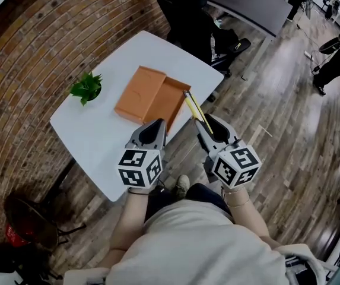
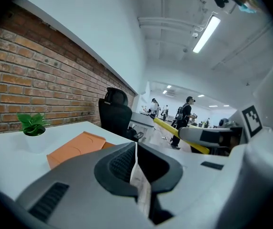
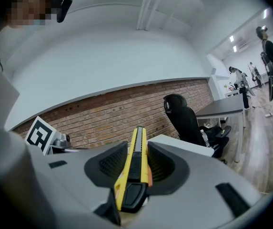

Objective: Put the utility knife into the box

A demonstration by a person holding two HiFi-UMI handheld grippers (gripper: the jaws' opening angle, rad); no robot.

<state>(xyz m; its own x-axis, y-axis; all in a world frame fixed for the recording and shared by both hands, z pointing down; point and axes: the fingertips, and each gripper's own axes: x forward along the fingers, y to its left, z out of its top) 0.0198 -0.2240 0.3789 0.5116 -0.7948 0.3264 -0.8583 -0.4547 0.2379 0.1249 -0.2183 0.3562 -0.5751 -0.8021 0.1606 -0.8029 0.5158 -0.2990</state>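
Note:
A yellow utility knife (image 1: 197,109) sticks forward from my right gripper (image 1: 209,123), which is shut on it; in the right gripper view the knife (image 3: 137,159) lies clamped between the two dark pads. It hangs just off the table's front right edge, its tip near the orange box (image 1: 173,101). The box lies open on the white table (image 1: 92,136), with its flat lid (image 1: 139,92) beside it on the left. My left gripper (image 1: 156,125) hovers over the table's front edge, jaws together, a thin white strip (image 2: 139,175) showing at their seam.
A small green plant (image 1: 86,88) in a white pot stands at the table's left corner. A black office chair (image 1: 187,16) and a dark desk (image 1: 253,5) stand beyond the table. Wooden floor runs to the right, with people far off.

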